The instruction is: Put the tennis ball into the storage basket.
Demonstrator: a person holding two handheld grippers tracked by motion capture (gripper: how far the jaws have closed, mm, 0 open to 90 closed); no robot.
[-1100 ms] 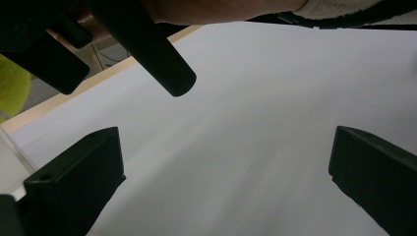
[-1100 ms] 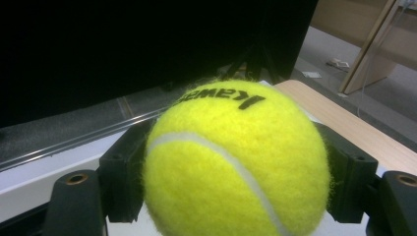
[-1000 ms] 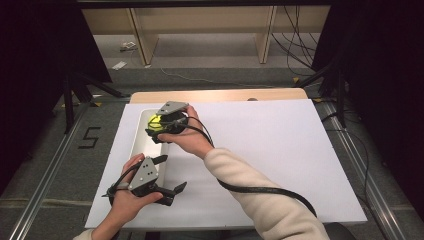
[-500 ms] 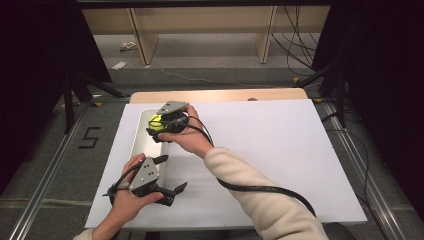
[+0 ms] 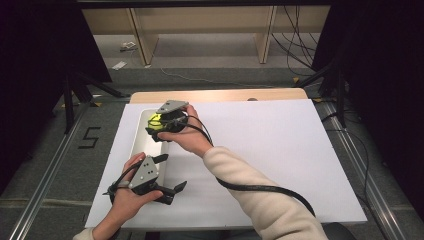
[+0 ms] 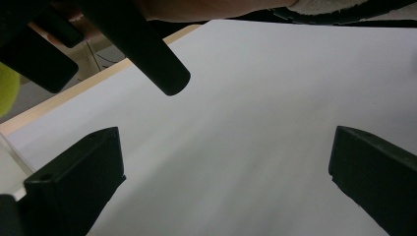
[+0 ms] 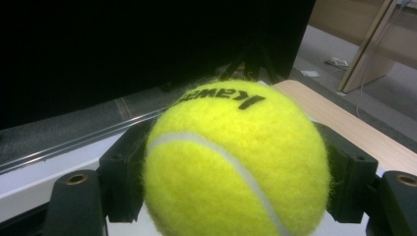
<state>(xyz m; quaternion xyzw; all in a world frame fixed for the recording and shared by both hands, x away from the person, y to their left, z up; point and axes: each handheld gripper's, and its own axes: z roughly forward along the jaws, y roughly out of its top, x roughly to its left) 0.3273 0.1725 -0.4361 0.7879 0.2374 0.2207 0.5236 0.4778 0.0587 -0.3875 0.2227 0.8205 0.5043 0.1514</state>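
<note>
1. The right gripper (image 5: 159,125) is clamped on a yellow tennis ball (image 7: 236,162). In the right gripper view its two black jaws press on the left and right sides of the ball, and the ball sits between them with the white seam and some black printed letters facing the camera.
2. In the high view the tennis ball (image 5: 156,120) is over the white tray (image 5: 140,142), near the far end of the tray. I cannot tell if the ball touches the tray or is a little above it.
3. The right hand (image 5: 187,137) is on the near right side of the tray, just beside it, and it holds the gripper from behind.
4. The left gripper (image 5: 167,175) has its jaws wide apart, with nothing between them. In the left gripper view there is bare white board (image 6: 255,137) between the two black jaws.
5. The left gripper is just past the near end of the tray, over the white board, and the left hand (image 5: 127,197) holds it there. It is well apart from the ball.
6. The tray lies on the left part of the white board (image 5: 280,150).
</note>
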